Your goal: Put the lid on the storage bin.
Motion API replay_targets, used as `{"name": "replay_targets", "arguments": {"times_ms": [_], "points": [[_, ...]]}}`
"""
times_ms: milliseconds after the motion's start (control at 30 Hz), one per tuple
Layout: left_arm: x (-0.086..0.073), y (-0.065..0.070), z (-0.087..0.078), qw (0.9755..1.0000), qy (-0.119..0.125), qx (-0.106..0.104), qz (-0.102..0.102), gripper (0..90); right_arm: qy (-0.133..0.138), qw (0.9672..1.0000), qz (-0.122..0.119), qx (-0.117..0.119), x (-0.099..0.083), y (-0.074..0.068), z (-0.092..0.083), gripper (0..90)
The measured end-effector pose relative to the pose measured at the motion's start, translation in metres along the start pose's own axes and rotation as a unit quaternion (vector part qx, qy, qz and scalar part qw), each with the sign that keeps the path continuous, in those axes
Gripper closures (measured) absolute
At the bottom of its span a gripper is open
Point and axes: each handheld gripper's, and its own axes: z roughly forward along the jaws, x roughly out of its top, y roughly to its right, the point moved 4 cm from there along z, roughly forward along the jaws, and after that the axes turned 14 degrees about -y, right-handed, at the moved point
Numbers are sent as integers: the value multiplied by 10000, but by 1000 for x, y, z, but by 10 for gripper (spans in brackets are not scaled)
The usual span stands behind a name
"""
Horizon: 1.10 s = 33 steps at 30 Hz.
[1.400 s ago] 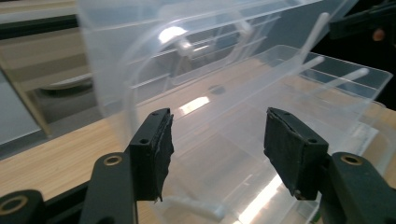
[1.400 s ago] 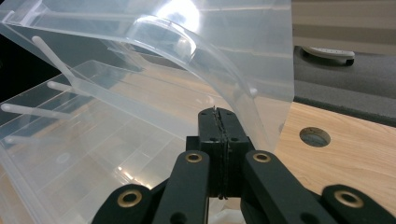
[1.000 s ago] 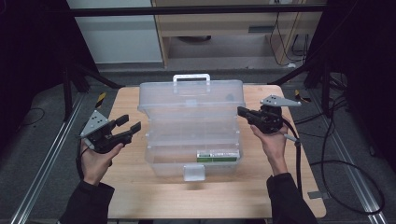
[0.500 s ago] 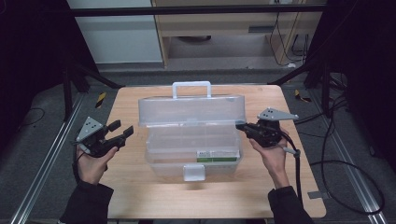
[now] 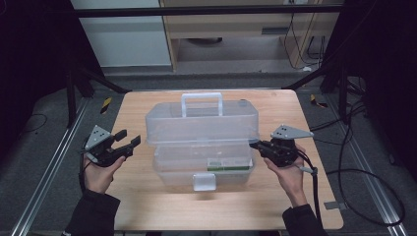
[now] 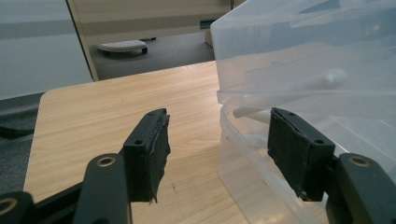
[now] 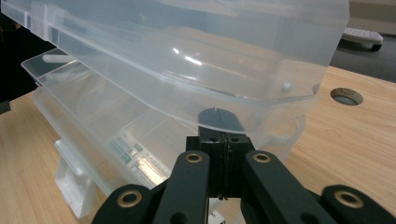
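Resting on the wooden table (image 5: 147, 206), the clear plastic toolbox (image 5: 201, 147) stands at the middle of the top, its lid (image 5: 201, 123) with the handle (image 5: 201, 101) raised and tilted back so the body below lies open toward the person; a white latch (image 5: 204, 182) hangs at the front edge and a green-and-white label (image 5: 228, 164) shows through the front wall

At the left, the left gripper (image 5: 127, 142) is held in the person's left hand (image 5: 101, 172) just beside the box's left end, apart from it. Its jaws are spread wide with nothing between them; in the left gripper view (image 6: 217, 149) one pad sits over bare table and the other in front of the box's corner, where lid and body meet, without pressing on it

At the right, the right gripper (image 5: 253, 145) sits in the right hand (image 5: 290, 177) at the box's right end. Its jaws are clenched together, pad against pad; in the right gripper view (image 7: 225, 140) the closed tips lie at the gap between the lid's underside and the rim of the body, and whether they touch the plastic I cannot tell
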Motion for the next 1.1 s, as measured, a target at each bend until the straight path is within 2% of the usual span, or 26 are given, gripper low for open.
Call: {"name": "replay_targets", "arguments": {"times_ms": [233, 433, 533, 900, 1100], "points": [[-2, -3, 0, 10000, 0, 87, 5, 379, -59, 10000, -34, -53, -8, -1, -5, 900], [-7, -9, 3, 9996, -38, 272, -21, 378, -140, 9998, -68, -106, -15, -2, -8, 900], [-10, -12, 7, 9990, -99, 443, -30, 374, -224, 9996, -97, -168, -19, -2, -7, 900], [-16, -21, 11, 9983, -152, 540, -183, 371, -523, 9983, -52, -263, -34, 2, 1, 893], [-18, -23, 13, 9979, -172, 583, -208, 371, -782, 9964, -10, -336, -43, 7, 8, 900]]}}
